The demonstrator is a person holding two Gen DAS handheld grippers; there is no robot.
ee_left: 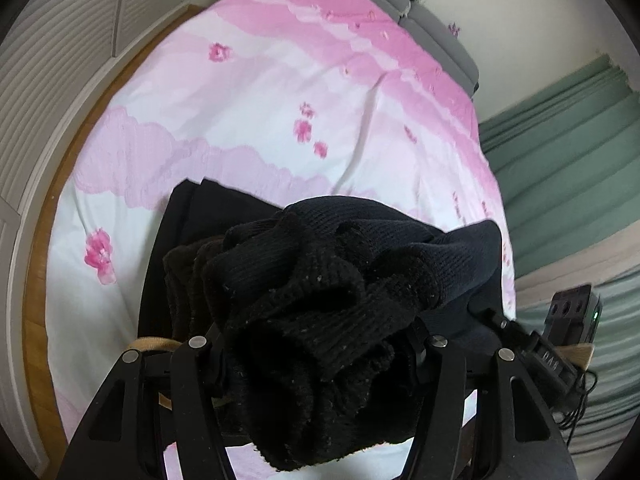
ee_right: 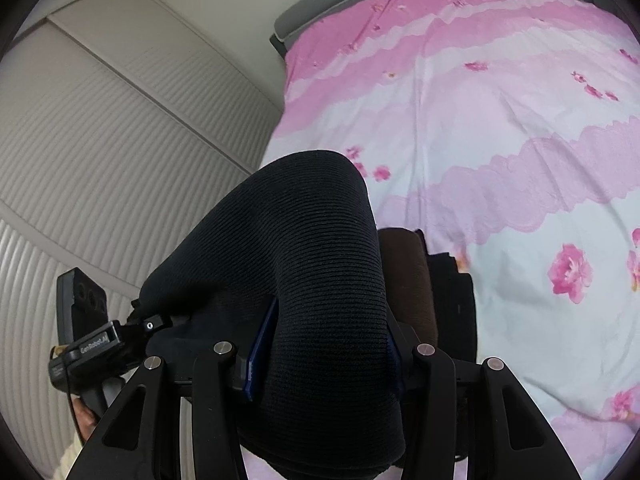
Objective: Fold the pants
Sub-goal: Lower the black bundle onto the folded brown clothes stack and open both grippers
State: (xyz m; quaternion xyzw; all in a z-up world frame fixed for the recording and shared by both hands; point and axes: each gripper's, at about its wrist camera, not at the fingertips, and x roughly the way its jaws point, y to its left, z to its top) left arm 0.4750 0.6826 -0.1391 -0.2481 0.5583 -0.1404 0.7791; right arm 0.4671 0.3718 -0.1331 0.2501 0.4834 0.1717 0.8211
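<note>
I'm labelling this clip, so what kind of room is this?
Most likely a bedroom: a bed under a pink floral duvet, a grey padded headboard, and white louvred wardrobe doors beside it.

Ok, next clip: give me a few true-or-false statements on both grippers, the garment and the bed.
1. The left gripper is clamped on bunched black ribbed knit pants. True.
2. The right gripper is empty. False: it is shut on the same dark knit fabric.
3. The pink-and-white flowered bedcover lies under the work. True.
4. The curtain beside the bed is red. False: it is green.
5. A folded brown garment lies on the bed. True.
</note>
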